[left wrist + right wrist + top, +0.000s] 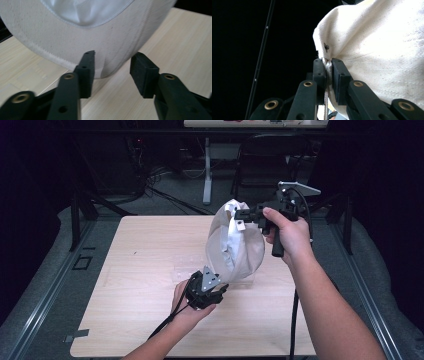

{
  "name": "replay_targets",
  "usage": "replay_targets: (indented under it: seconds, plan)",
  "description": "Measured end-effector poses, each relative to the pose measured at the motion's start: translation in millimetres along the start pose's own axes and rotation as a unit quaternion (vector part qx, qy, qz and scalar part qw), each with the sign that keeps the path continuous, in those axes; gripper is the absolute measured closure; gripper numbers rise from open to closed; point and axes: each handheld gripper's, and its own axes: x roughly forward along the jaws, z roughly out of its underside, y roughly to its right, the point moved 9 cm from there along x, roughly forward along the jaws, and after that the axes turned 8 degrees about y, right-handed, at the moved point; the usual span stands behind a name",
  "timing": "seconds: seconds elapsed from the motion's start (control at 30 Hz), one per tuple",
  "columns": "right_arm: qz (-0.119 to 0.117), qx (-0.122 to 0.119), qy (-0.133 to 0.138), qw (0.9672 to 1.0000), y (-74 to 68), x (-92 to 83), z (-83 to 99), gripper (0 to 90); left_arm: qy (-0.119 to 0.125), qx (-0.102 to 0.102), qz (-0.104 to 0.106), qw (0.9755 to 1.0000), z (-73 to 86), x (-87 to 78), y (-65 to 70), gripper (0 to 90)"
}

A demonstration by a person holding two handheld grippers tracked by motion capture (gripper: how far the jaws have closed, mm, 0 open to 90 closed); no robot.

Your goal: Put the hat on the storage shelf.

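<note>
Progress: I have the cloth bag lifted by its top edge; the lower edge is not yet gripped, so I judge the handling about half done.
Right gripper: pressed together, pinching the bag's hem.
Left gripper: jaws spread, bracketing the bag's lower seam without pressing it.
Bag's place: hanging above the wooden table, its bottom close to the surface.
Bag's look: off-white woven cloth, stitched rim, paler lining inside, soft and sagging.
</note>
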Motion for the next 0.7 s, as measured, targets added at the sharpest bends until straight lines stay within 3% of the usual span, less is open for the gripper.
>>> replay_targets:
  seconds: [0.1,0.4,0.7]
  plan:
    - [0.003,-0.004,-0.002,1.0000,-0.5,0.2,1.6,82.4,-0.005,0.005,-0.008,0.9999,1.8,-0.4,-4.3,67.0]
    - [-0.002,-0.013,-0.007,0.9999,-6.2,7.5,8.5,82.2,-0.008,0.011,-0.015,0.9998,4.0,-6.6,-20.8,81.0]
    - [-0.005,-0.023,-0.022,0.9995,-3.4,19.9,19.5,82.3,0.011,-0.031,-0.005,0.9994,2.9,-8.9,-38.6,85.1]
